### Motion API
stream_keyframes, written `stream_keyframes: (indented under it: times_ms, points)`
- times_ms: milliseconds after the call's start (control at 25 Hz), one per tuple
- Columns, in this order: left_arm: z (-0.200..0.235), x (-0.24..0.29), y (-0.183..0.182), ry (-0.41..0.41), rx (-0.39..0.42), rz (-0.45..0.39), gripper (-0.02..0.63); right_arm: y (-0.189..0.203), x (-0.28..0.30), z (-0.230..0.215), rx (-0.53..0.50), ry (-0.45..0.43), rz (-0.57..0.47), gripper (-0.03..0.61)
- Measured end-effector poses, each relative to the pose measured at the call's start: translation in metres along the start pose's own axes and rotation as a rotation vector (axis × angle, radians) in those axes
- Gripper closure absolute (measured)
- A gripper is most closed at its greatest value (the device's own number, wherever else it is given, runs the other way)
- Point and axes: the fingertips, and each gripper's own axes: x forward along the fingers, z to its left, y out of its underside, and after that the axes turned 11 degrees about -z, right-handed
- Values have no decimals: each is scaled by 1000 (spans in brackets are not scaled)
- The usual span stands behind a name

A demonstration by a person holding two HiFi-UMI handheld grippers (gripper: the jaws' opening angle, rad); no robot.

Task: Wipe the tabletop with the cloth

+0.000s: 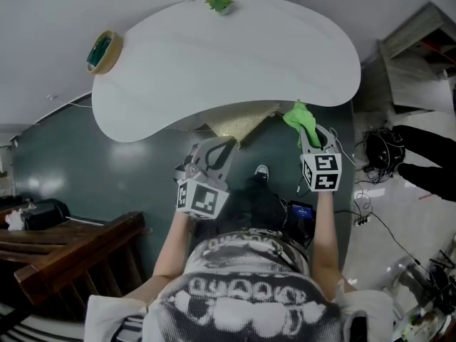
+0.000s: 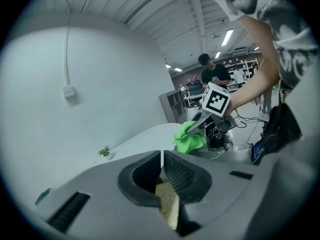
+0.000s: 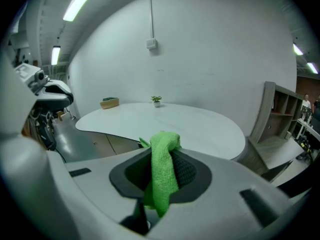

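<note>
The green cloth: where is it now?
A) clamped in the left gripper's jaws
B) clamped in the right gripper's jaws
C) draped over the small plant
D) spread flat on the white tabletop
B: the right gripper view shows the green cloth pinched by the right gripper.

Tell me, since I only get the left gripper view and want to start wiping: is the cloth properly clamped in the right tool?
Observer: Yes; the right gripper view shows the right tool shut on the green cloth, a fold poking above the jaws.
Operator: Anything standing on the table?
Observer: The head view shows a small plant at the far edge of the table and a tray at its left end.
Operator: Where is my left tool?
Observer: The left tool is short of the table's near edge, over the floor.
</note>
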Motion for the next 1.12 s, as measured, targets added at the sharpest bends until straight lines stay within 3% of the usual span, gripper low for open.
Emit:
stream_keyframes:
  times_ms: [360,800,1120]
  points:
    - [-7,-50,1,65,25,-66,598,-10,-45,76,45,25,-40,514]
    - [-15,-150,25,54,27,-96,598,0,-96,192,20,20,-58,514]
    - [-31,-193,41,47,31,-108,597,5,-121,253,0,-6,-88,515]
